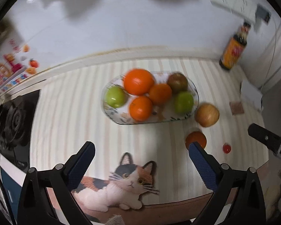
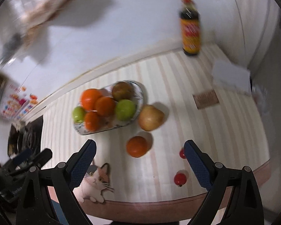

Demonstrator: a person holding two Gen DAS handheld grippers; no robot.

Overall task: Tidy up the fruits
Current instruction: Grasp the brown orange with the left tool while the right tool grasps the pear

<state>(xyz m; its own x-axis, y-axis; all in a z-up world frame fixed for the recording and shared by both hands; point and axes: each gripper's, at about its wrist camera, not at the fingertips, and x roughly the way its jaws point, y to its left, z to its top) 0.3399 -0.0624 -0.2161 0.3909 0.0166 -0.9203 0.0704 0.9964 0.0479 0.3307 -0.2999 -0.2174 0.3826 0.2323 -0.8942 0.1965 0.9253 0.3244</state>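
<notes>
An oval patterned plate (image 1: pixel 110 112) (image 2: pixel 140 93) holds three oranges, two green apples and a brownish fruit. Beside it on the striped cloth lie a yellow-red apple (image 1: pixel 207 114) (image 2: pixel 150 117), a loose orange (image 1: pixel 195 138) (image 2: pixel 137 146) and small red tomatoes (image 1: pixel 226 148) (image 2: pixel 180 178) (image 2: pixel 181 153). My left gripper (image 1: pixel 140 159) is open and empty above the cloth, short of the plate. My right gripper (image 2: pixel 139 159) is open and empty, with the loose orange just ahead between its fingers. Its tip shows in the left wrist view (image 1: pixel 260 133).
A dark sauce bottle (image 1: pixel 233 50) (image 2: pixel 190 28) stands at the back right by the wall. A cat picture (image 1: pixel 119 183) (image 2: pixel 95 181) is printed on the cloth near the front edge. A black stove (image 1: pixel 13 120) (image 2: pixel 26 136) sits left. A small brown card (image 2: pixel 206 99) lies right.
</notes>
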